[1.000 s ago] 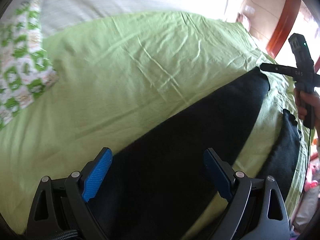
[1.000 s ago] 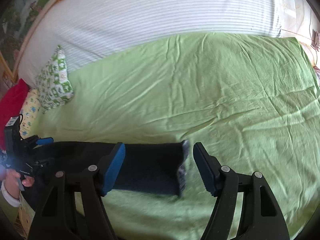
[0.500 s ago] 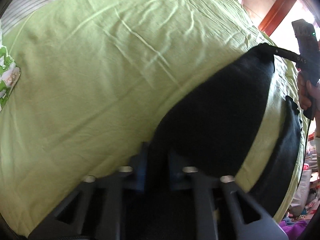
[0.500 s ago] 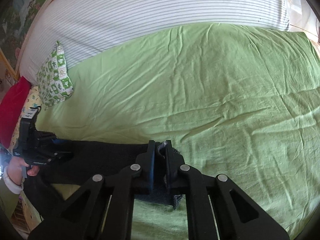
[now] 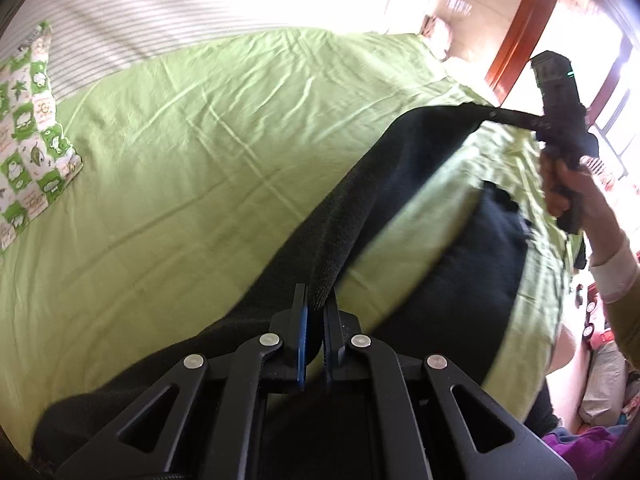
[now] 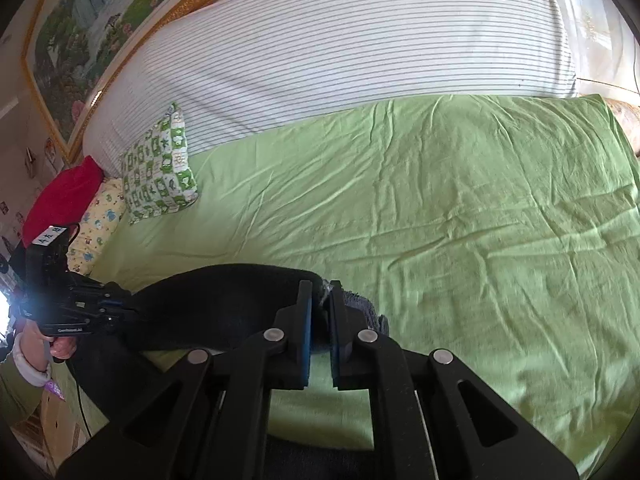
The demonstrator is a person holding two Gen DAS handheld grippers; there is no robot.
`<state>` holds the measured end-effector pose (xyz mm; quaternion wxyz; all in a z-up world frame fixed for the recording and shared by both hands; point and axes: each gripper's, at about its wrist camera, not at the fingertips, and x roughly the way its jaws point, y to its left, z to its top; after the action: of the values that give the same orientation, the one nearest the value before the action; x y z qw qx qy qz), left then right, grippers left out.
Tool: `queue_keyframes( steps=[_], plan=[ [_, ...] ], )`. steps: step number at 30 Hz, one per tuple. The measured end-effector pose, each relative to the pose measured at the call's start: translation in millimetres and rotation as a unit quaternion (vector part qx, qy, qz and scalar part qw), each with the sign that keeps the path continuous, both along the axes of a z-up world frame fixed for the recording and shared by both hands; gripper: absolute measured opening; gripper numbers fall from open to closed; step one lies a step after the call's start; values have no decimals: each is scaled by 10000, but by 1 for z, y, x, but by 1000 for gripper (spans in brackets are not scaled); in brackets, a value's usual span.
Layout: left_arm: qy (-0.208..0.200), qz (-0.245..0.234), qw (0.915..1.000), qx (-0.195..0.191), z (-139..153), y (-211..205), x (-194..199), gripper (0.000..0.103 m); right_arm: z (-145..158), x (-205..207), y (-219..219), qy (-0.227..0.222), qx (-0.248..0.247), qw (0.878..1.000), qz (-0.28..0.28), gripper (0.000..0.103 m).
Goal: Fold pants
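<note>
Black pants [image 5: 384,184] lie on a green bedsheet [image 5: 192,168]. My left gripper [image 5: 316,300] is shut on the edge of one pant leg and holds it lifted off the sheet. The right gripper [image 5: 492,114] shows in the left wrist view, shut on the far cuff of the same leg. The other leg [image 5: 476,264] lies flat to the right. In the right wrist view my right gripper [image 6: 320,300] is shut on the cuff of the black pants [image 6: 224,300], and the left gripper [image 6: 128,312] holds the leg's other end.
A green-and-white patterned pillow [image 6: 160,172] lies at the sheet's left end, with a red cushion [image 6: 60,204] and a yellow pillow [image 6: 96,224] beyond it. A striped white quilt [image 6: 340,52] runs along the far side. A wooden door frame [image 5: 516,36] stands past the bed.
Both grippers went from open around the pant leg to shut on it. The leg has since been lifted off the sheet and both views have tilted up.
</note>
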<state>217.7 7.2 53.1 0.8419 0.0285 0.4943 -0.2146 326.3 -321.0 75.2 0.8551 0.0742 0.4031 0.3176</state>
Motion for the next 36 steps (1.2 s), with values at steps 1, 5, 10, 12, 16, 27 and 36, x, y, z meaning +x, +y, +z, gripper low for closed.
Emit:
queue_keyframes(
  steps=[1, 5, 10, 12, 16, 27, 36],
  plan=[
    [-3, -15, 10000, -81, 0, -4, -7, 4, -1, -6, -3, -12, 20, 10000, 11, 8],
    [-13, -46, 9997, -248, -2, -19, -38, 3, -3, -28, -13, -80, 70, 9999, 108, 8],
    [51, -1, 9991, -416, -9, -23, -67, 3, -7, -56, -32, -192, 203, 9992, 277, 8],
    [82, 19, 9988, -489, -12, -22, -76, 3, -10, -66, -39, -238, 260, 9988, 351, 8],
    [106, 39, 9986, -522, -15, -24, -95, 3, -14, -84, -51, -319, 292, 9980, 464, 8],
    [78, -41, 9973, -732, -14, -31, -125, 3, -27, -120, -72, -386, -42, 9973, 626, 8],
    [528, 12, 9963, -676, -62, -37, -116, 4, -60, -128, -62, -66, -827, 9948, 591, 8]
  ],
)
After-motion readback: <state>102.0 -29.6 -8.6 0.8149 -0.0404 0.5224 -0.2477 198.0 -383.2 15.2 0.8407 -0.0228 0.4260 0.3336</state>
